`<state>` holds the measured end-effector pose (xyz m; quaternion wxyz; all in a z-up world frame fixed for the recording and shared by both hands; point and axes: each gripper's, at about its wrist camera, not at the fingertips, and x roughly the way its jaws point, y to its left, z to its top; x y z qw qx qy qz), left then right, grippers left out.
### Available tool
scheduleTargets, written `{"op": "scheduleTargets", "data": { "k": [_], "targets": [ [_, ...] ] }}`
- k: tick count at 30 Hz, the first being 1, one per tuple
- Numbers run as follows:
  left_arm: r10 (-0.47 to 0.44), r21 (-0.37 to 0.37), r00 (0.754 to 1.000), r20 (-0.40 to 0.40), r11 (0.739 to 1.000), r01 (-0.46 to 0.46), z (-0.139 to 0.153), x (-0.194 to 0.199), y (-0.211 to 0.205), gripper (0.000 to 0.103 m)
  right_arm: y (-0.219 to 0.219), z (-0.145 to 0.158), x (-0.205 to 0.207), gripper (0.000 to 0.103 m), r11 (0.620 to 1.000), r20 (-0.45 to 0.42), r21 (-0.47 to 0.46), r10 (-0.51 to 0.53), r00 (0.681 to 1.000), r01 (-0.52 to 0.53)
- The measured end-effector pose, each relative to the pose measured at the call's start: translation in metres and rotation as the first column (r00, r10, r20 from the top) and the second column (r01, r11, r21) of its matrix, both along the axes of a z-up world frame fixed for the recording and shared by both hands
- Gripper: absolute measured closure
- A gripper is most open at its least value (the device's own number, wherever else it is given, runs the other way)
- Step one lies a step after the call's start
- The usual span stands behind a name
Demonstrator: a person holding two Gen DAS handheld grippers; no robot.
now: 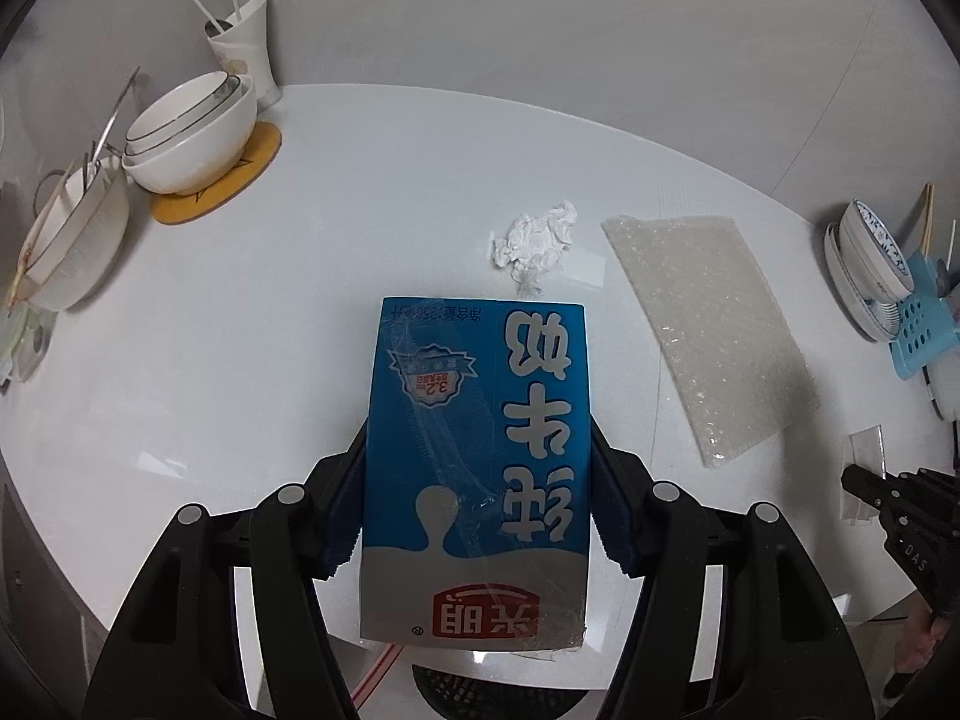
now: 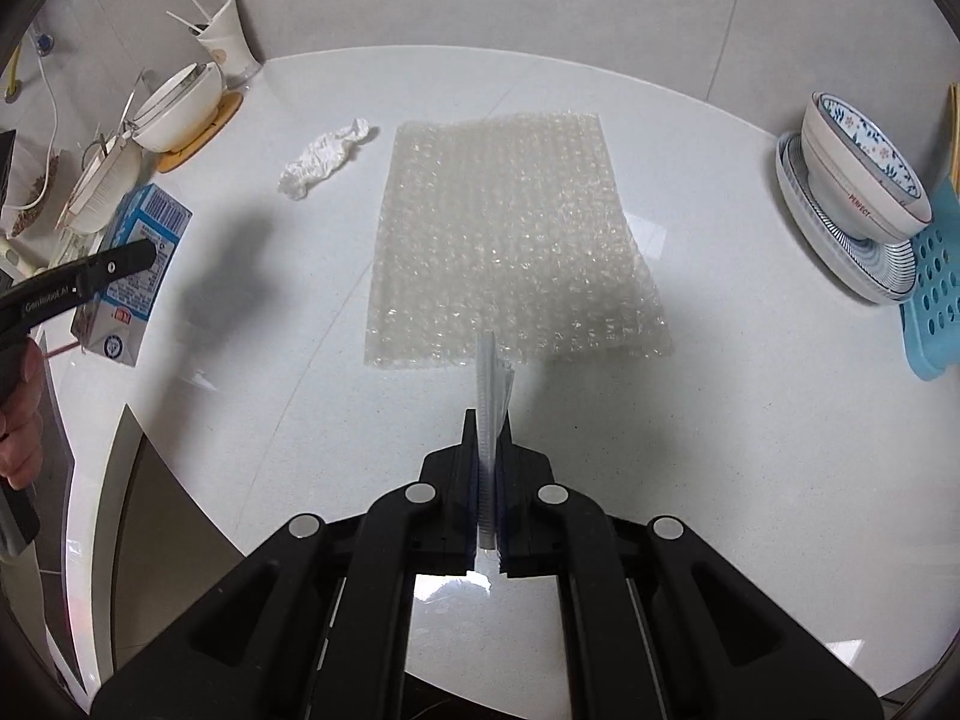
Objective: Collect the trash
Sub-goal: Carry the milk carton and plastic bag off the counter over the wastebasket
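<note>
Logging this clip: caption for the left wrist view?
Left tool grips blue milk carton above white table; tissue, bubble wrap remain.

One milk carton (image 1: 477, 468), one crumpled tissue (image 1: 536, 238), one bubble-wrap sheet (image 1: 708, 330), one clear wrapper (image 2: 493, 396), one cup (image 1: 245, 48) upper left, two hand-held grippers.

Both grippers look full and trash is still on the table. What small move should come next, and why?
Probably carry both loads off to a bin, none in view. The left gripper is shut on the milk carton, and the right gripper pinches a thin clear wrapper. The crumpled tissue and bubble wrap need a free gripper.
</note>
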<state>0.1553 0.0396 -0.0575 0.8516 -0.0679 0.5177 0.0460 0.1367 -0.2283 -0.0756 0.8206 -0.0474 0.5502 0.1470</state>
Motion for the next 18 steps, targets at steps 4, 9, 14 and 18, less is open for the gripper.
{"op": "scheduleTargets", "data": {
  "k": [4,9,14,18],
  "targets": [
    [0.006,-0.009,1.0,0.01,1.0,-0.006,0.006,-0.015,-0.004,0.042,0.003,0.008,-0.007,0.1,1.0,0.018,0.005,0.007,1.0,-0.007],
    [0.004,-0.011,1.0,0.015,1.0,-0.004,0.011,-0.037,-0.009,0.042,0.01,0.016,-0.018,0.1,1.0,0.036,0.007,0.02,0.999,-0.021],
    [-0.005,-0.023,1.0,0.018,1.0,0.006,0.015,-0.055,-0.016,0.042,0.018,0.021,-0.03,0.1,0.999,0.049,0.005,0.034,0.998,-0.035],
    [-0.02,-0.035,0.999,0.034,0.999,0.021,0.019,-0.071,-0.021,0.042,0.023,0.024,-0.041,0.1,0.999,0.056,0.013,0.032,0.998,-0.032]
  ]
}}
